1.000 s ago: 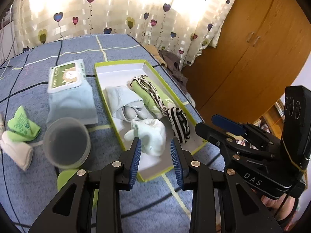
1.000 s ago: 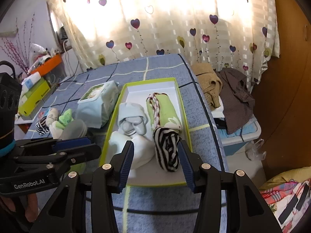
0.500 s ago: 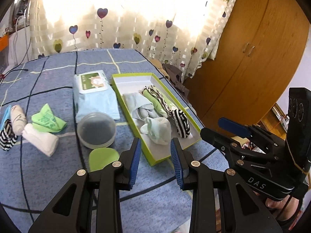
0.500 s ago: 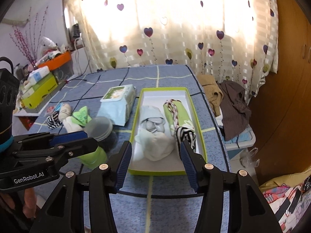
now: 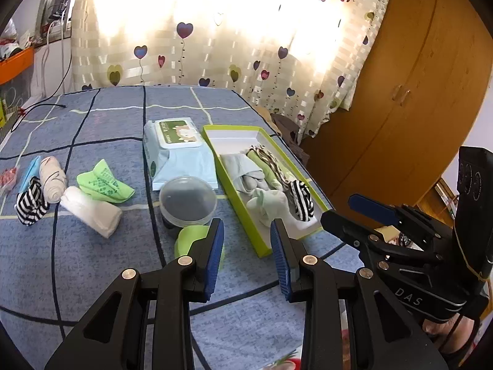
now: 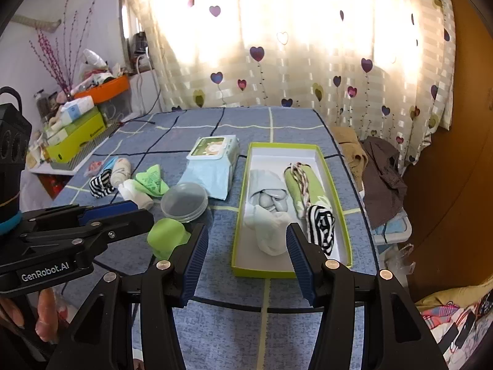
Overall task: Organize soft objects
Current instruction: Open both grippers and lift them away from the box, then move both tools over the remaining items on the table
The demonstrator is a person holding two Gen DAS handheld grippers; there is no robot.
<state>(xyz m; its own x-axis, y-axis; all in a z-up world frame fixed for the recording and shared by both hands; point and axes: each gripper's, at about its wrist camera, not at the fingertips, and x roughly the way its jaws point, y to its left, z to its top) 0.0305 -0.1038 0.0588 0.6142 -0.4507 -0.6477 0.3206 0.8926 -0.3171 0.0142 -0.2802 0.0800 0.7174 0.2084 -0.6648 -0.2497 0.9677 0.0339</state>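
A green-rimmed box (image 5: 237, 199) (image 6: 345, 215) on the blue bedspread holds a grey sock roll (image 6: 268, 189), a green roll with a braided cord (image 6: 303, 186), a pale mint roll (image 6: 271, 231) and a black-and-white striped roll (image 6: 322, 226). To the left lie a white roll (image 5: 91, 214), a green cloth (image 5: 104, 182), a beige roll (image 5: 52, 177) and a striped roll (image 5: 30, 202). My left gripper (image 5: 246, 246) is open and empty, near the box's front corner. My right gripper (image 6: 245, 251) is open and empty, before the box's near end.
A wipes pack (image 5: 175, 154) lies left of the box. A lidded clear tub (image 5: 188, 202) and a green cup (image 5: 191, 240) stand in front of it. Clothes (image 6: 379, 166) hang past the bed's right edge. A wooden wardrobe (image 5: 400, 108) stands at the right.
Both grippers have pulled back and up from the box, so more of the bed shows. The socks in the box have not moved. Both grippers stay open.
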